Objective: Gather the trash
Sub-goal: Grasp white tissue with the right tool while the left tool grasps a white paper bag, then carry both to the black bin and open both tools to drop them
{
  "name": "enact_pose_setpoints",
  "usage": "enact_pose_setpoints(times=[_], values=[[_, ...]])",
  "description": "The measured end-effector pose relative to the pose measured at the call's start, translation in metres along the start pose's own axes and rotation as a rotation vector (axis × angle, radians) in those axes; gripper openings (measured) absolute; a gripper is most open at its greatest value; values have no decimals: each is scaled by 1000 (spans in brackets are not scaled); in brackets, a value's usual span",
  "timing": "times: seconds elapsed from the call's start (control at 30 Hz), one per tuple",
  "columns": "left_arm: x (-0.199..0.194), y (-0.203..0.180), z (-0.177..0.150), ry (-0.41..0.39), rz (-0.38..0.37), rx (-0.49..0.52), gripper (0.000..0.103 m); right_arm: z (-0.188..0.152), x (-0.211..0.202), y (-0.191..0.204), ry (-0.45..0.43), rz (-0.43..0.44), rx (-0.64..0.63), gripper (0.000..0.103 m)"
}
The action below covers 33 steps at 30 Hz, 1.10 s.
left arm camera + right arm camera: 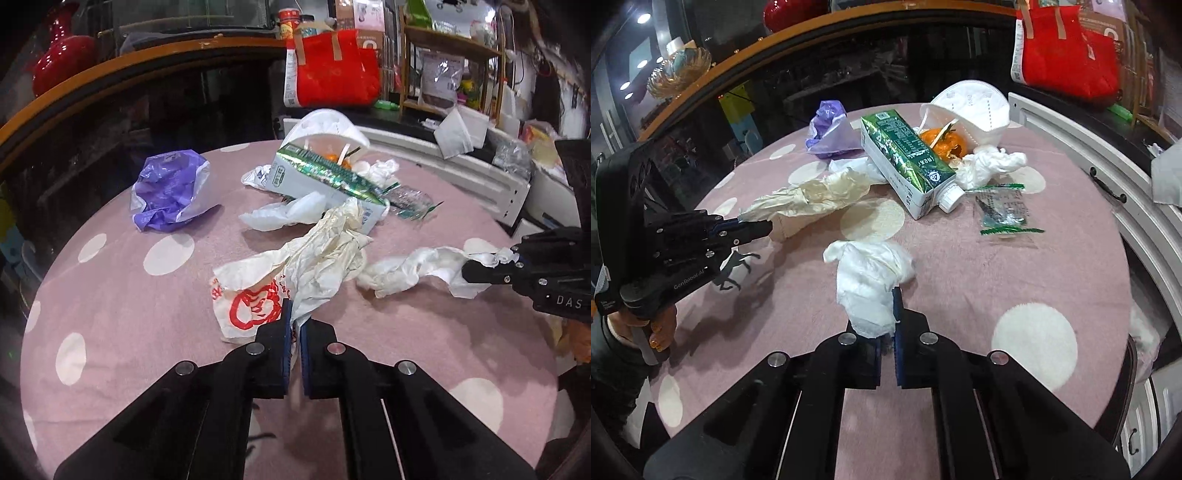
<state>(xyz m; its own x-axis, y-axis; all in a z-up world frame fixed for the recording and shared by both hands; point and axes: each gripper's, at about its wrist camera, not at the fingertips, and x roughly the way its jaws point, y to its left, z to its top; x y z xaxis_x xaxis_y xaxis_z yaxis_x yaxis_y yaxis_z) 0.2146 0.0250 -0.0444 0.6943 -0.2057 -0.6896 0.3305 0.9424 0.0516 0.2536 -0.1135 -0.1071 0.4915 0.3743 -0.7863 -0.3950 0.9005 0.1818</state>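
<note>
My left gripper (294,318) is shut on a crumpled cream paper bag with red print (295,273), which lies on the pink dotted tablecloth (129,314). The right wrist view shows that same left gripper (764,227) clamped on the end of the paper bag (816,195). My right gripper (886,314) is shut on a wad of white tissue (868,277). In the left wrist view the right gripper (480,267) pinches the tissue (406,273) at its right end. A hand (661,332) holds the left gripper's handle.
Further back lie a green milk carton (901,158), a purple plastic bag (829,129), a white face mask (971,107), orange peel (942,142), another tissue wad (990,166) and a clear wrapper (1004,214). A red bag (1067,51) stands behind the table.
</note>
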Motion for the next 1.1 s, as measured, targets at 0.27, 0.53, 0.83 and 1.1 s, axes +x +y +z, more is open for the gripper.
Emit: enact_pose_setpoints(times=[0.27,0.53,0.83,1.1], values=[[-34,-24,-7,-54,-63,-60,4,-31,-57,-9,-76,-11,31,5],[-54,-64,-5,-107,-133,-55,4,-64,-111,-31,-141,-54,104,5],[-64,-123,8,-145,-240,4,4,-103,-166,-78,-198,-164,229,6],[-64,-182,22,-162,-362,64,4,-138,-176,-144,-141,-282,403,6]])
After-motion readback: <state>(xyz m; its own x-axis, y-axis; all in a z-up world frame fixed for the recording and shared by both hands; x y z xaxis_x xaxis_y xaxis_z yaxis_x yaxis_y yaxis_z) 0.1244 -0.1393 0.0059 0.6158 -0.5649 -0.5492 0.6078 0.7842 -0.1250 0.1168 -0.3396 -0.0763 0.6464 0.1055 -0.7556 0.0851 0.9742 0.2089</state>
